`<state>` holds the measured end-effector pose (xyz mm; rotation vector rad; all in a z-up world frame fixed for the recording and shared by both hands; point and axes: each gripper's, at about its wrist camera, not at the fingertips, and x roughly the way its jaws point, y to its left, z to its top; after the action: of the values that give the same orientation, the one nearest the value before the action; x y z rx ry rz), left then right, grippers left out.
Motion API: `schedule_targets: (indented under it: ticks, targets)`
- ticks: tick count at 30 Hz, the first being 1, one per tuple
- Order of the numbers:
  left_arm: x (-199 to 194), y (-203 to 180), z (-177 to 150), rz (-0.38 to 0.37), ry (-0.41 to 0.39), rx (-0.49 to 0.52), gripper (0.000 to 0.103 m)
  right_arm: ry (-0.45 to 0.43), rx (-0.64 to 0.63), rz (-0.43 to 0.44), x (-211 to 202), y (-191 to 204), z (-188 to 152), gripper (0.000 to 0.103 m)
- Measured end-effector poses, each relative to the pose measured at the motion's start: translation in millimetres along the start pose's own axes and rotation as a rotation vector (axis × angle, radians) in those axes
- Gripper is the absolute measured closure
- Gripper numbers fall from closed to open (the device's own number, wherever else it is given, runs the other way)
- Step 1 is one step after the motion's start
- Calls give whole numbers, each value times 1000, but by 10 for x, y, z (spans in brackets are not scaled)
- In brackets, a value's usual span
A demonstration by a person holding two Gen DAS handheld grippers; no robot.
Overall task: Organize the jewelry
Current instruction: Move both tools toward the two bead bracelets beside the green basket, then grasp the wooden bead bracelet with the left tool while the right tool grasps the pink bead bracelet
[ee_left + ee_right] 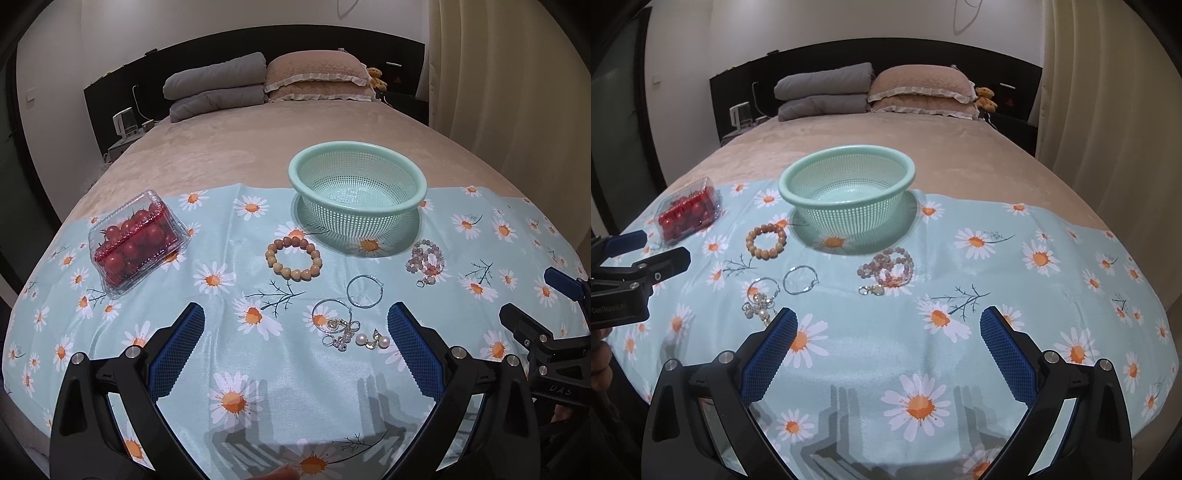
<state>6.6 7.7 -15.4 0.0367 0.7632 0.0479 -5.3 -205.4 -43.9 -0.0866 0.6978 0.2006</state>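
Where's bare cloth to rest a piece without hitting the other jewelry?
Free: the cloth right of the pink bracelet, and the near strip under both open tools. Also between the tomato box and wooden bracelet. Crowded: hoops and earrings before the basket.

Open cloth ahead of both grippers, clutter further back.

Bare daisy cloth (886,350) between and before spread jaws; jewelry cluster (343,332) near centre; colander (357,184) behind, tomato box (136,240) blocking far left.
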Motion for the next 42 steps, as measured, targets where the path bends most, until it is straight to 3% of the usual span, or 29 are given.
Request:
schedule_targets:
  ticks: [14, 23, 38, 42]
  targets:
    - [174, 31, 5, 9, 39, 13, 6, 23, -13, -3, 157, 31, 36, 8]
    - [410, 5, -13, 18, 107, 34, 6, 60, -7, -15, 373, -21, 53, 8]
    - [1002, -5, 174, 31, 178, 78, 6, 155, 23, -13, 1079, -146, 298, 8]
    - [1228, 25, 240, 5, 200, 69, 6, 184, 21, -24, 1326, -129, 356, 8]
